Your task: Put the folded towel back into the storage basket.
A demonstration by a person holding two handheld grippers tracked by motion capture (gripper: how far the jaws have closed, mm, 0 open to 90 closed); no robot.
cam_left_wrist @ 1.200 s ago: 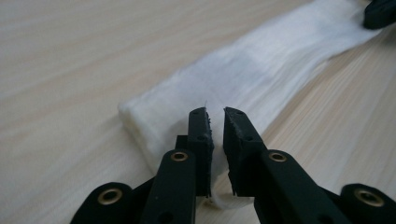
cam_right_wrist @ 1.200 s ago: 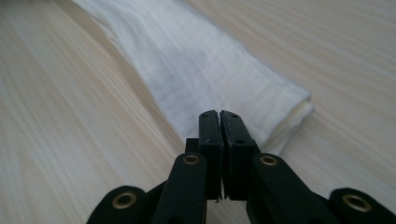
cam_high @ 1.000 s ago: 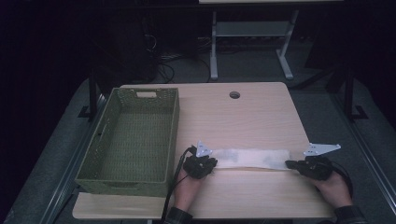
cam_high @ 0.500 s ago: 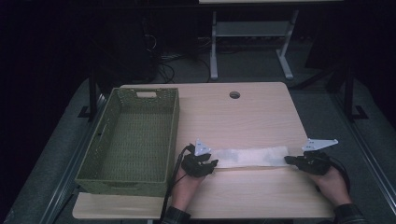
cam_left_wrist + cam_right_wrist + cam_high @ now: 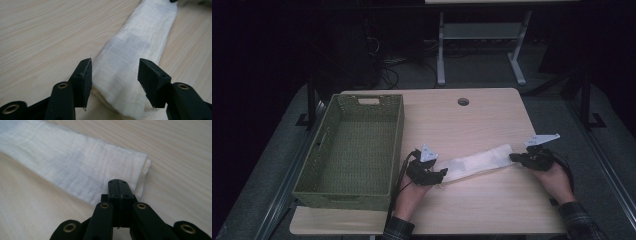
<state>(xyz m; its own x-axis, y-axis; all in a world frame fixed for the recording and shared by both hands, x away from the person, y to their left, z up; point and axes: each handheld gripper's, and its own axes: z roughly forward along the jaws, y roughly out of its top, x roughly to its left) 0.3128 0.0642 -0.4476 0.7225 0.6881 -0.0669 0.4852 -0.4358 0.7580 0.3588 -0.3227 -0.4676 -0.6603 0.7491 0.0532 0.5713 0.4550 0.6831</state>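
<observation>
Left tool [image 5: 113,82] just released the folded cloth's [image 5: 479,162] end — right tool [image 5: 119,187] clenches the other, bare table [image 5: 472,125] around.

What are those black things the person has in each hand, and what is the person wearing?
Each hand holds a black gripper: the left gripper and the right gripper. Each ends in two blocky black jaws on hinged black links with brass-coloured rivets, seen close in the gripper views. A pale grey three-cornered plate sits on top of each, and a black cable trails from the left one. The sleeves look dark plaid.
</observation>
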